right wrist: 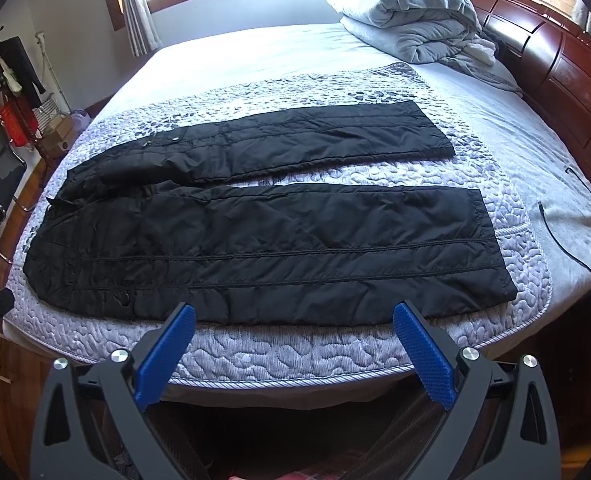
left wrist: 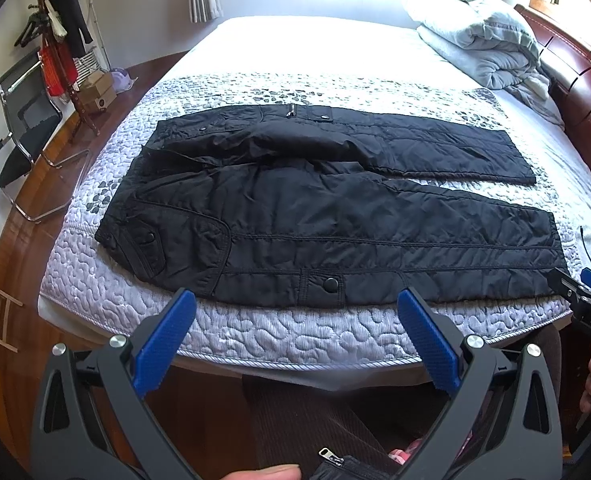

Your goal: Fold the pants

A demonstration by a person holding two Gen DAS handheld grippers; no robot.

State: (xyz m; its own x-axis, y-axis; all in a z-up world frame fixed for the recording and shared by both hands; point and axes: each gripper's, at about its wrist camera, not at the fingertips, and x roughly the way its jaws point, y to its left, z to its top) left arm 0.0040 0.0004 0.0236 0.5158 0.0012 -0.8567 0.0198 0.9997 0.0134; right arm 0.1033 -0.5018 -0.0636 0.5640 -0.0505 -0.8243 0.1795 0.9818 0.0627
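Black quilted pants (left wrist: 315, 204) lie spread flat on the bed, waist to the left, both legs running right and slightly apart. They also show in the right wrist view (right wrist: 263, 240). My left gripper (left wrist: 295, 304) is open and empty, held just short of the near edge of the pants by the waist and thigh. My right gripper (right wrist: 293, 316) is open and empty, held just short of the near leg's lower half. The right gripper's tip also shows at the right edge of the left wrist view (left wrist: 583, 292).
The bed (left wrist: 295, 344) has a grey-white quilted cover. A folded grey duvet (right wrist: 411, 20) lies at the far right by the wooden headboard (right wrist: 567, 64). A black cable (right wrist: 563, 240) lies on the bed's right side. A chair (left wrist: 19, 136) and coat rack (left wrist: 59, 40) stand on the left.
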